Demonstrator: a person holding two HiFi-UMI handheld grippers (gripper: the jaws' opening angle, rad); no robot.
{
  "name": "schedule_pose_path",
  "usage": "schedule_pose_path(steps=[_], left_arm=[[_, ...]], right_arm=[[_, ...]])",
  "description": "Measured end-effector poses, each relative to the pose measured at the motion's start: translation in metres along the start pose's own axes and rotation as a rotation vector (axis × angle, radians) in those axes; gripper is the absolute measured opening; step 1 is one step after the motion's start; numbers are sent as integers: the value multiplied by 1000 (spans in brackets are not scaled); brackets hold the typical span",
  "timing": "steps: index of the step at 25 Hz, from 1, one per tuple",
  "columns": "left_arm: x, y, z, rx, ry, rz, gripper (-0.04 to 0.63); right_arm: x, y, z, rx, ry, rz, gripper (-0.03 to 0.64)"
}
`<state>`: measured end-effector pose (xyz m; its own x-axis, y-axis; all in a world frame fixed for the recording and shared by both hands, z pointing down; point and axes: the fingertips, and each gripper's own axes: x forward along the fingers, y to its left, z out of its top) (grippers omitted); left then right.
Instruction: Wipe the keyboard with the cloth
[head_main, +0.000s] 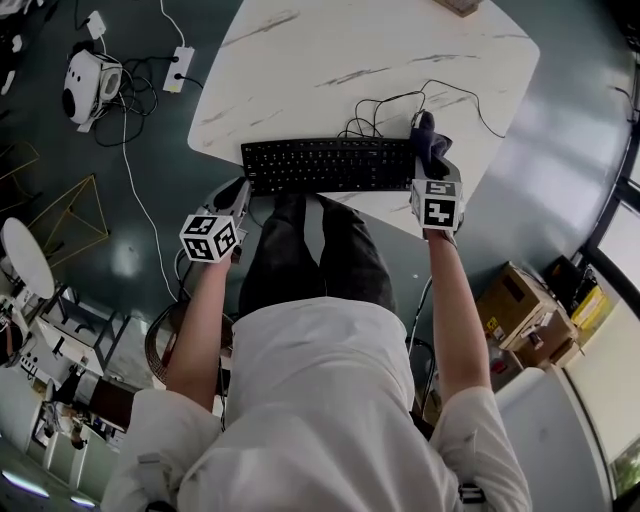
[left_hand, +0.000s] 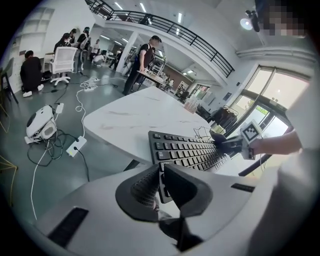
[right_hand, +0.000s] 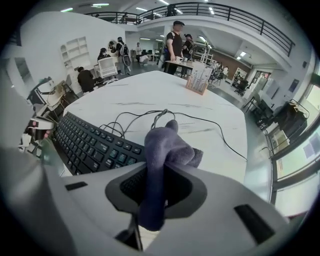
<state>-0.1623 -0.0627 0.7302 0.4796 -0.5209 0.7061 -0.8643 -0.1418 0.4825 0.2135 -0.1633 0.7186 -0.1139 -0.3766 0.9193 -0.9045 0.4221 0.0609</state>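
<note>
A black keyboard (head_main: 328, 165) lies along the front edge of the white marble table (head_main: 300, 60). My right gripper (head_main: 432, 162) is at the keyboard's right end, shut on a dark blue-grey cloth (head_main: 428, 138). In the right gripper view the cloth (right_hand: 165, 145) bulges up out of the right gripper (right_hand: 160, 170), beside the keyboard's (right_hand: 85, 145) last keys. My left gripper (head_main: 240, 192) sits at the keyboard's near left corner. In the left gripper view the left gripper's (left_hand: 161, 167) jaws are almost together, pinching that corner of the keyboard (left_hand: 190, 150).
The keyboard's cable (head_main: 400, 105) loops over the table behind it. A holder of upright items (right_hand: 197, 80) stands at the far edge. On the floor are a power strip (head_main: 180, 68), a white device (head_main: 90, 85) and cardboard boxes (head_main: 520, 310). People stand in the background.
</note>
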Motion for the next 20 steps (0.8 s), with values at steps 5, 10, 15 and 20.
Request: schedule_pose_path(steps=[5, 10, 15, 20], left_arm=[[3, 1, -2, -26, -8, -19, 29], [3, 0, 0, -22, -6, -41, 29], [3, 2, 0, -35, -13, -56, 29], [2, 1, -1, -39, -17, -72, 29]], right_arm=[[5, 42, 16, -50, 6, 34, 84], [9, 84, 32, -48, 8, 25, 84], [10, 117, 46, 26, -22, 0, 84], [11, 173, 58, -9, -51, 61, 84]])
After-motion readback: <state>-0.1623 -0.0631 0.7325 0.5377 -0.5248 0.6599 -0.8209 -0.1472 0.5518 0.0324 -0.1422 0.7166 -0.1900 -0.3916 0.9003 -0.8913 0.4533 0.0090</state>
